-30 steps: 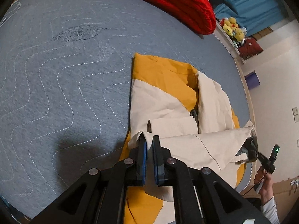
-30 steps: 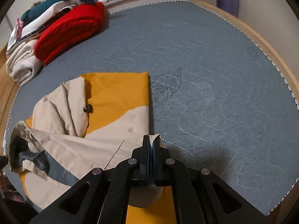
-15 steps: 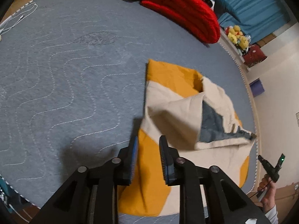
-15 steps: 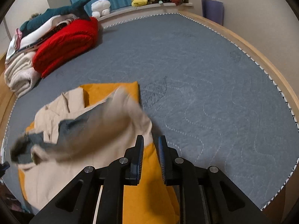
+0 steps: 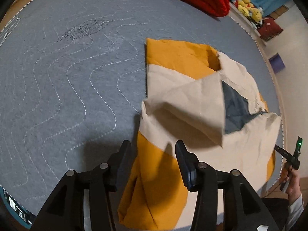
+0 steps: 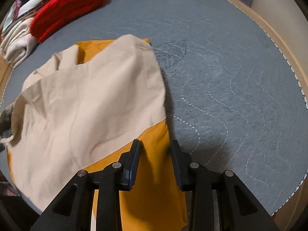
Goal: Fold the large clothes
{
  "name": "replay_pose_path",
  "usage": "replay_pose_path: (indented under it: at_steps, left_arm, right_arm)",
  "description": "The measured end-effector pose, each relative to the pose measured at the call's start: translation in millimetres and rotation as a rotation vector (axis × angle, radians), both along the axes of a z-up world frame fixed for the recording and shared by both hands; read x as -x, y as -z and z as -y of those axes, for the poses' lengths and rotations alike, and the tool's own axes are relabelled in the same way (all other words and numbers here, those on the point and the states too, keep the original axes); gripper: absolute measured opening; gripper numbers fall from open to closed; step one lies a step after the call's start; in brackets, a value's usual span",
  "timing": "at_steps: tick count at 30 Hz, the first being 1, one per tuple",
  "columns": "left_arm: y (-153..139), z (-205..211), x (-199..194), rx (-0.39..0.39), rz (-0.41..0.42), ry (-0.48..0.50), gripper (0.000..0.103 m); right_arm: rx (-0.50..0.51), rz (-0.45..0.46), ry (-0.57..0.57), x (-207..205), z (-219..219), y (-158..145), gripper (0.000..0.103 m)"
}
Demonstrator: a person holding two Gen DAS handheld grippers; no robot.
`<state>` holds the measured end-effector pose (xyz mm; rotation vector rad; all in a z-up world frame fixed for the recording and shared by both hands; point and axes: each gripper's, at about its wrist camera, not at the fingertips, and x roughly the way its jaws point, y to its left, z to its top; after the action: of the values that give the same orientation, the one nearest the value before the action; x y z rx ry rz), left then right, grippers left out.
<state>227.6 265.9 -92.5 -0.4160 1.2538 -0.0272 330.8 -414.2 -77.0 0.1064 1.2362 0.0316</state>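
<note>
Overhead, spread tongs [image 5: 152,150] above jacket [image 5: 192,104]

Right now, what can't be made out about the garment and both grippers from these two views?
- Garment near hem: cut off behind the left gripper and the frame's bottom edge.
- Its far sleeve end, right wrist view: blurred at the rim.
- Right gripper: contact with the cloth unclear.
</note>
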Motion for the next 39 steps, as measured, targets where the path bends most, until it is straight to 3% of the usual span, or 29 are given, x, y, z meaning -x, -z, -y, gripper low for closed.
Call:
replay_pose_path:
  at_steps: [4, 12, 18, 19, 20, 21, 24, 29, 32, 35, 37, 39]
  left_arm:
    - [7, -6, -14, 0.014, -0.006, -0.036, 0.044]
    - [2, -5, -33, 0.066, 0.054, -0.071, 0.044]
    - [11, -6, -44, 0.069, 0.049, -0.086, 0.043]
    - [12, -5, -46, 0.064, 0.046, -0.082, 0.041]
    - [12, -4, -47, 0.057, 0.051, -0.073, 0.028]
    - [11, -3, -47, 0.056, 0.055, -0.059, 0.005]
    - [-5, -1, -46, 0.012, 0.125, -0.047, 0.002]
    - [-54, -6, -38, -0.006, 0.339, -0.097, 0.001]
    - [-62, -4, -41, -0.032, 0.393, -0.13, 0.001]
    - [-50, -5, -54, -0.039, 0.344, -0.165, 0.004]
    - [-29, -5, -63, 0.021, 0.249, -0.158, 0.005]
    - [-6, -6, -67, 0.101, 0.134, -0.121, 0.023]
  right_arm:
    - [-0.053, -0.014, 0.06, -10, 10, 10, 0.038]
    - [-0.112, 0.005, 0.051, -16, 10, 12, 0.038]
    - [-0.108, 0.049, 0.037, -16, 4, 2, 0.012]
    - [-0.108, 0.056, 0.034, -15, 3, 0, 0.009]
    - [-0.117, 0.072, 0.032, -15, 2, -3, 0.006]
    - [-0.128, 0.087, 0.031, -15, 3, -6, 0.005]
    - [-0.161, 0.157, 0.045, -14, 5, -21, 0.004]
    - [-0.213, 0.336, 0.099, -10, 9, -62, 0.004]
    - [-0.227, 0.434, 0.124, -10, 7, -82, 0.004]
    - [-0.214, 0.435, 0.151, -19, 4, -81, 0.004]
    - [-0.177, 0.373, 0.171, -31, 0, -67, 0.005]
    - [-0.162, 0.256, 0.175, -44, -3, -44, 0.008]
